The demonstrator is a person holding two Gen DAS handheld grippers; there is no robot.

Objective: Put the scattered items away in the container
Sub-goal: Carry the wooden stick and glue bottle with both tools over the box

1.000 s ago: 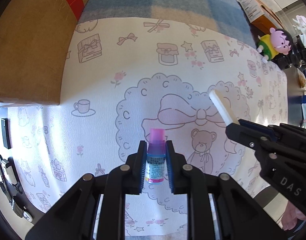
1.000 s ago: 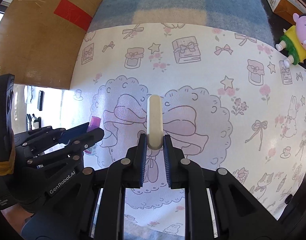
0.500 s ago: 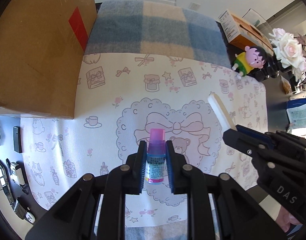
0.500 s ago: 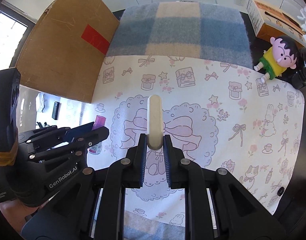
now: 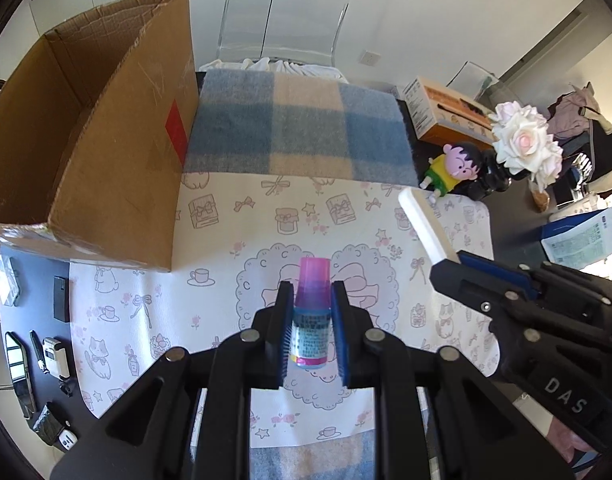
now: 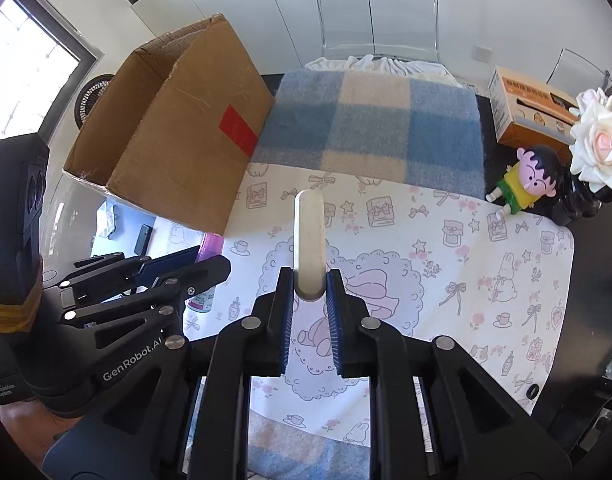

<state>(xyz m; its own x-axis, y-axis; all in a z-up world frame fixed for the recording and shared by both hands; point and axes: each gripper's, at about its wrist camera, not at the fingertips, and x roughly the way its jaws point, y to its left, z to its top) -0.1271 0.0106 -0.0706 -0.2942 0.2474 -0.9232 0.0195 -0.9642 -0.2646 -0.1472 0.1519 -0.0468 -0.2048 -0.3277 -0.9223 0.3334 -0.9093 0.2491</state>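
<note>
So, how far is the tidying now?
Nothing visibly in the cardboard box yet; its inside is mostly hidden. In hand: the left hand-held gripper clamps a small pink-capped bottle, the right hand-held gripper a flat white stick, both above the mat. Left: dropping both into the box.

Both tools are built of matte black plastic links joined by round silver rivets. The left tool (image 5: pixel 312 334) is fitted with blue ribbed pads (image 5: pixel 338 340) on the inner faces of its two fingers, and the right tool (image 6: pixel 310 322) is fitted likewise. White lettering "GenRobot.AI" is printed on the left tool's body as seen from the right wrist, where a yellowish band is wrapped around its black housing. "DAS" is printed in white on the right tool's side.
</note>
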